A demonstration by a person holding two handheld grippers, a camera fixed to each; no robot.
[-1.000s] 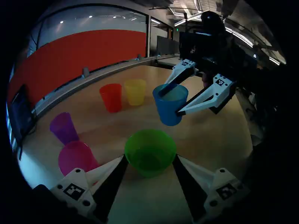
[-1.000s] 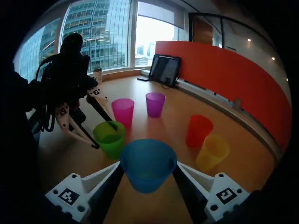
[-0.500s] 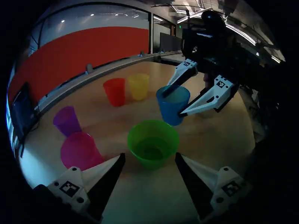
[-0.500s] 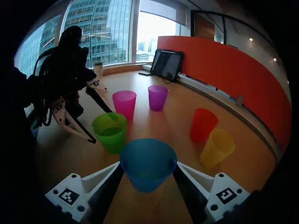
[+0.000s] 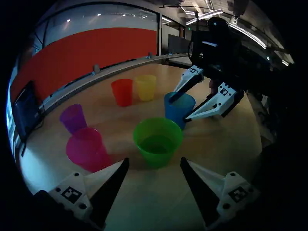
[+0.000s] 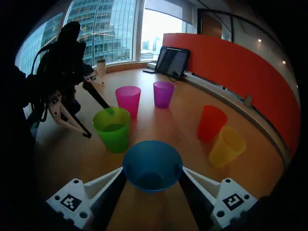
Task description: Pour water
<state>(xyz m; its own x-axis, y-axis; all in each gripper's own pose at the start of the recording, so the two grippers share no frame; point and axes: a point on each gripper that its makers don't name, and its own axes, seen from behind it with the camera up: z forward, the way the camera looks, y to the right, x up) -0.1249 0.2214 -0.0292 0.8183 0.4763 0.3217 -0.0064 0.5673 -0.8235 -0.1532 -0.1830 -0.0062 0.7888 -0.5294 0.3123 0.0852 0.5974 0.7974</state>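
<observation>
My right tongs (image 6: 153,173) grip the upright blue cup (image 6: 152,163) just beside the green cup (image 5: 158,139), which stands before my open left tongs (image 5: 154,159).

White hand-held gripper (image 6: 153,170), black-lined fingers (image 6: 101,186), square black-and-white marker (image 6: 70,203) on each

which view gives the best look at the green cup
The left gripper view: the green cup stands close and centred before the open left gripper, and you see down into it. The right gripper view shows it smaller, off left, more side-on, beyond the blue cup the right gripper holds.
</observation>
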